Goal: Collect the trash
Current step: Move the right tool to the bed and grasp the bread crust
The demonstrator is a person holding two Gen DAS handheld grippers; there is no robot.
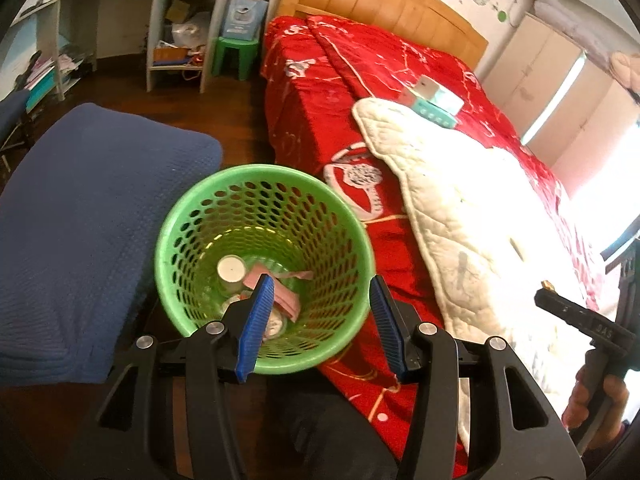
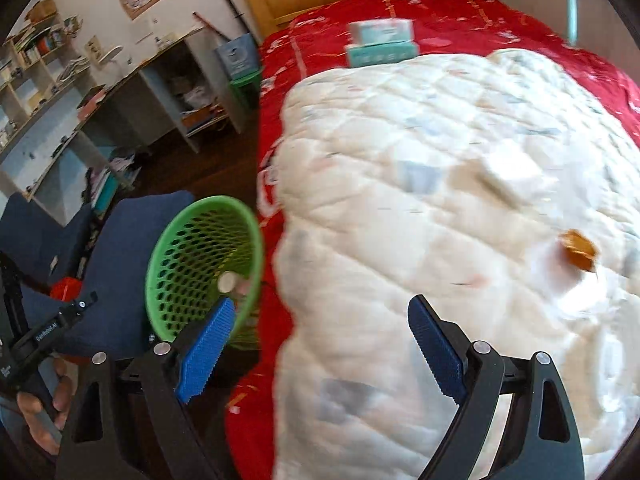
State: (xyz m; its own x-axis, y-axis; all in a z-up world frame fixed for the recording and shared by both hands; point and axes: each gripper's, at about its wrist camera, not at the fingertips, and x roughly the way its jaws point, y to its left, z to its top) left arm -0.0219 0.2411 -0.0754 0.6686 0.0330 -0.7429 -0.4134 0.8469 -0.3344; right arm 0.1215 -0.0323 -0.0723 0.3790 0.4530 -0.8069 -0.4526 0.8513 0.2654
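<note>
A bed (image 1: 320, 92) with a red cover fills the right of the room, and a white quilt (image 2: 440, 168) lies spread over it. A blue cushion (image 1: 80, 220) sits left of the bed. Between them stands a green basket (image 1: 264, 184), holding a paper cup (image 1: 231, 269) and pink scraps (image 1: 280, 296). An orange wrapper (image 2: 578, 249) lies on the quilt. The left gripper (image 1: 322, 320) hovers spread above the basket, holding nothing. The right gripper (image 2: 320, 348) hangs spread over the quilt's edge, also holding nothing.
</note>
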